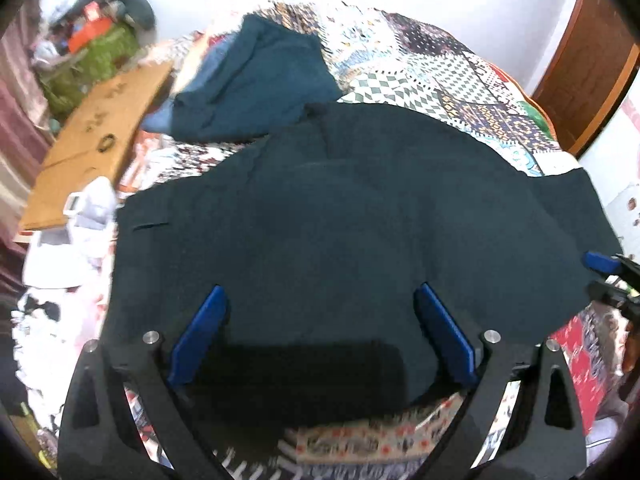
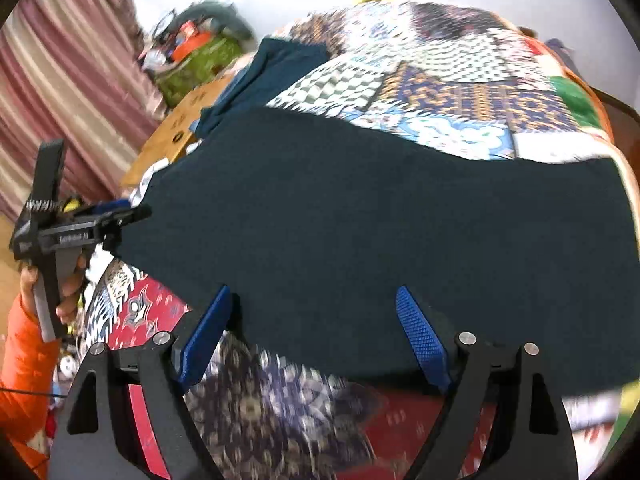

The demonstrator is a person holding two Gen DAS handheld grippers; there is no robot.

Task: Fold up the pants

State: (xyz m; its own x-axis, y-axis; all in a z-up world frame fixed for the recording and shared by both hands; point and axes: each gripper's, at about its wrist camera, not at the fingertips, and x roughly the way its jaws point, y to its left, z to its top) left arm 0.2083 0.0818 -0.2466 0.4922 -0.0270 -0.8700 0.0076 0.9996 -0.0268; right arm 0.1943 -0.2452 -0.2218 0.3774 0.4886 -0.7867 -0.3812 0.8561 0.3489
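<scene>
Your left gripper (image 1: 320,312) has its jaws spread wide, nothing between the blue pads (image 1: 200,336). It hangs over the pants (image 1: 340,220) near their edge closest to you; whether a pad touches the cloth cannot be told.

Your right gripper (image 2: 316,316) is likewise open, jaws wide, pads (image 2: 420,336) clear of any grip. It sits over the near edge of the pants (image 2: 380,240), further toward one end of them.

The pants are dark, lying flat and spread across the near part of the bed, on the patchwork quilt (image 1: 420,76). One end reaches toward the bed's right edge, as the left wrist view shows it. A slit pocket (image 1: 150,226) shows near the other end.

A second pile of blue-green clothes (image 1: 256,80) lies further back on the quilt, apart from the pants, near the bed's left edge.

In the right wrist view your left hand (image 2: 64,284), in an orange sleeve (image 2: 24,360), holds the other gripper's handle just off the left end of the pants.

Both views are blurred.
</scene>
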